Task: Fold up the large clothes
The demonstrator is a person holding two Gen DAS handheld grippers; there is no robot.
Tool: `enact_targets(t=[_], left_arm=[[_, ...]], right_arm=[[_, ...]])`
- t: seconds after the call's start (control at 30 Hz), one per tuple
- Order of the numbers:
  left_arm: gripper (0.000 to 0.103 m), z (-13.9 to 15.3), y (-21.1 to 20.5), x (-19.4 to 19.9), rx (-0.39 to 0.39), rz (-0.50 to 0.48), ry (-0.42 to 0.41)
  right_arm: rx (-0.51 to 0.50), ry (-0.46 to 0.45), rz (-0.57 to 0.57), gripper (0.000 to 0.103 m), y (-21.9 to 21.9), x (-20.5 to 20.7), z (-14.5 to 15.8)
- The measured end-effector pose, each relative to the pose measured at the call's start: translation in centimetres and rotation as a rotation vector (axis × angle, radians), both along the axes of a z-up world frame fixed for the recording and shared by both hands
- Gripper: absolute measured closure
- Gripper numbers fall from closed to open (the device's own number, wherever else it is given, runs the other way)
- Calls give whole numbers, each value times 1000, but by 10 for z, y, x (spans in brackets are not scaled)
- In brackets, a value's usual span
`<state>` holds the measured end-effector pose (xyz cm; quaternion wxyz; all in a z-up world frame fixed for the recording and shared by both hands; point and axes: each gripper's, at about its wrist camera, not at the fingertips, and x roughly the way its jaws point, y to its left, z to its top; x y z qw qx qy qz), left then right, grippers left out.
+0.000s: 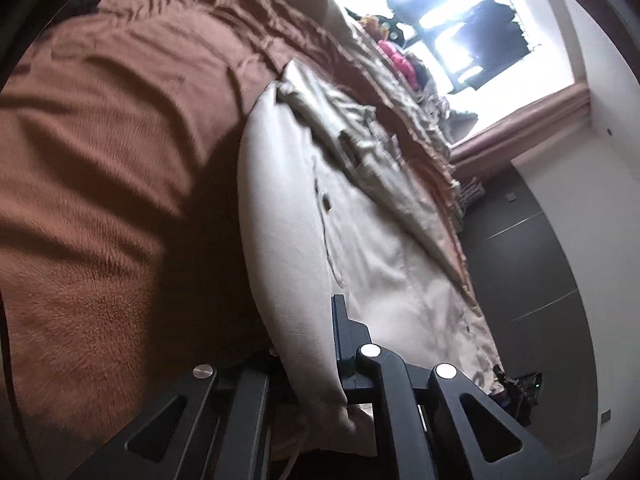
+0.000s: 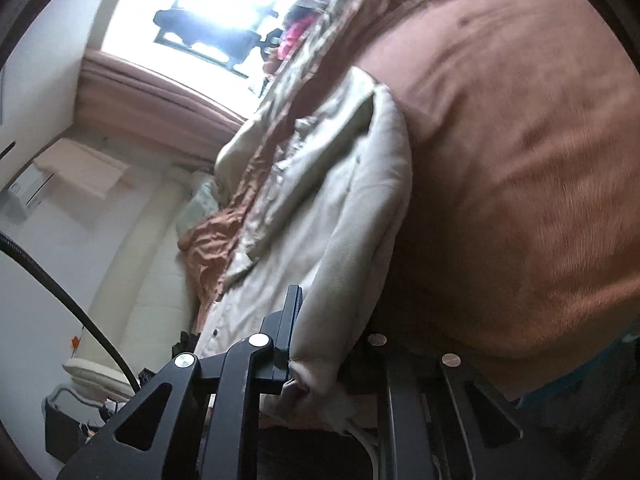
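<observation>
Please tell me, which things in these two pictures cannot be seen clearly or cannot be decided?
- Left wrist view: one finger of the left gripper is covered by the cream garment.
- Right wrist view: one finger of the right gripper is hidden behind the same cloth.
- Both views: the garment's type and full outline, lost in its folds.
- Left view: the window is overexposed; the items beside it are blurred.
</observation>
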<state>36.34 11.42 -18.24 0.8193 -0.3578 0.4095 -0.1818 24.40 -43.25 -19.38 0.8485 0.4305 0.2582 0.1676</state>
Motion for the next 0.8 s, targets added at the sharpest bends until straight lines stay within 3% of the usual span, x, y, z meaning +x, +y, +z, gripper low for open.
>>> enact_targets(t=[0.43, 0.8], left_arm=[[98, 72, 13, -58, -45, 12, -140], [97, 112, 23, -123, -35, 12, -217]], right_arm=[[-43, -143, 23, 91, 11, -75, 44], [-52, -207, 38, 91, 12, -119, 34]])
